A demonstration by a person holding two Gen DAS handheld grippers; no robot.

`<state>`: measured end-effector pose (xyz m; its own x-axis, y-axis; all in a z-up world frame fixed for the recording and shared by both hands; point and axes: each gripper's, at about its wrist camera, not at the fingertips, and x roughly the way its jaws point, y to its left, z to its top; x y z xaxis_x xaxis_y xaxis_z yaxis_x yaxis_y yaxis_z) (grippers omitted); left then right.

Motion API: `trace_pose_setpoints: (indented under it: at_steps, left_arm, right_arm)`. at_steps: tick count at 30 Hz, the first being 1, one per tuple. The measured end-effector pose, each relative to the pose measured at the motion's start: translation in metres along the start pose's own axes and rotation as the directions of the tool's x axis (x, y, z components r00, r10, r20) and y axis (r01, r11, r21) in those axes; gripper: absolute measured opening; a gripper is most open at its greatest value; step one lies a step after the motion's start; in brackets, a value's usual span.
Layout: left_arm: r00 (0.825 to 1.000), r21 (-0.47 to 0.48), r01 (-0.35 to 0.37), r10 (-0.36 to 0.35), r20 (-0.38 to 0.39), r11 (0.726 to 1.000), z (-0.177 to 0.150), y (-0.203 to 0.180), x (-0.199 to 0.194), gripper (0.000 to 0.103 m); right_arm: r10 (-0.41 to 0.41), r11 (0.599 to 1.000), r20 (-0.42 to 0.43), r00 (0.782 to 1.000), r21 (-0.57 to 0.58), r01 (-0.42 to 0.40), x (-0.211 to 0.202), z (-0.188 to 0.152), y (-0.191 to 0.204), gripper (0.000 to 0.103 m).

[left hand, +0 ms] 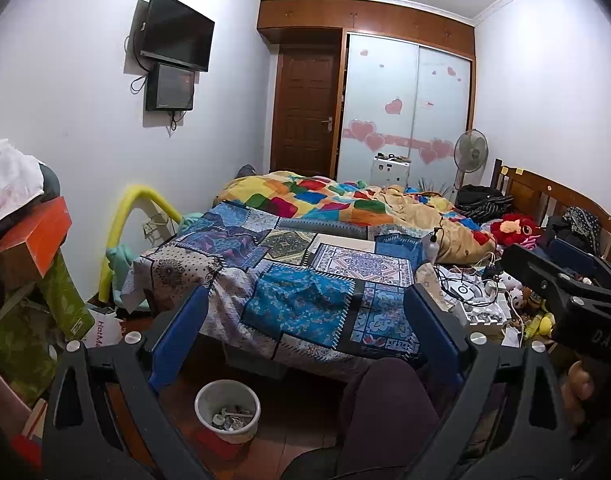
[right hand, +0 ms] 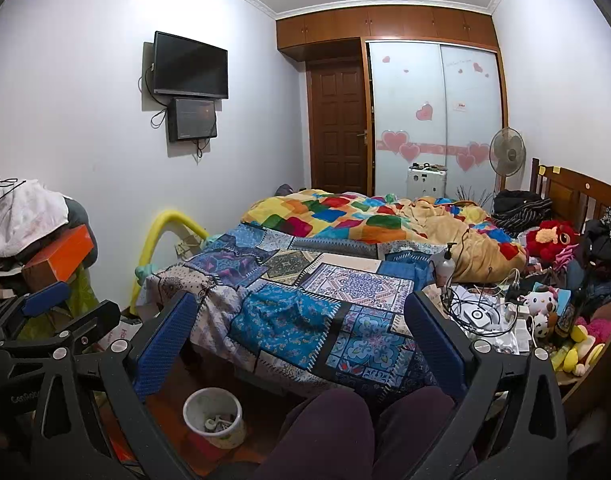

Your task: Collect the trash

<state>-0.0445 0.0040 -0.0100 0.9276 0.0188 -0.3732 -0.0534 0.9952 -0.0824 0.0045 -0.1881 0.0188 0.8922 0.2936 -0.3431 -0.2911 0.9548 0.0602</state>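
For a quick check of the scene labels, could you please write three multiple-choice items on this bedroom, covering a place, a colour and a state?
1. Where does the white trash bin stand?
A. On the bed
B. On the floor by the foot of the bed
C. On top of the wardrobe

2. What colour is the box on the pile at the left?
A. Orange
B. Purple
C. Black

3. How is the left gripper?
A. Shut on a bottle
B. Shut on a cable
C. Open, holding nothing

Answers: 1 B, the bin sits on the floor below the patchwork bedspread. 2 A, its lid and side show orange. 3 C, its blue fingers stand wide apart with only the bedspread visible between them.
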Motion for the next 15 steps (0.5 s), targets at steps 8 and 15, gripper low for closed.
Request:
trace_pose_setpoints:
  at_steps: [8, 15]
  left_arm:
    - [1.0, -0.002, -0.003, 0.003, -0.001, 1.0, -0.0005, -0.0022, 0.0005, 0.1]
    - [1.0, 0.004, 0.001, -0.001, 0.004, 1.0, -0.0018, -0.0041, -0.0003, 0.1]
  right_arm:
    - [0.0, 1.0, 0.001, 1.0, -0.001, 0.0, -0.0004, 0.0005, 0.0007, 0.103]
    - [-0.001, 1.0, 0.0, 1.0, 0.001, 0.001, -0.0002, 0.0007, 0.0008, 0.103]
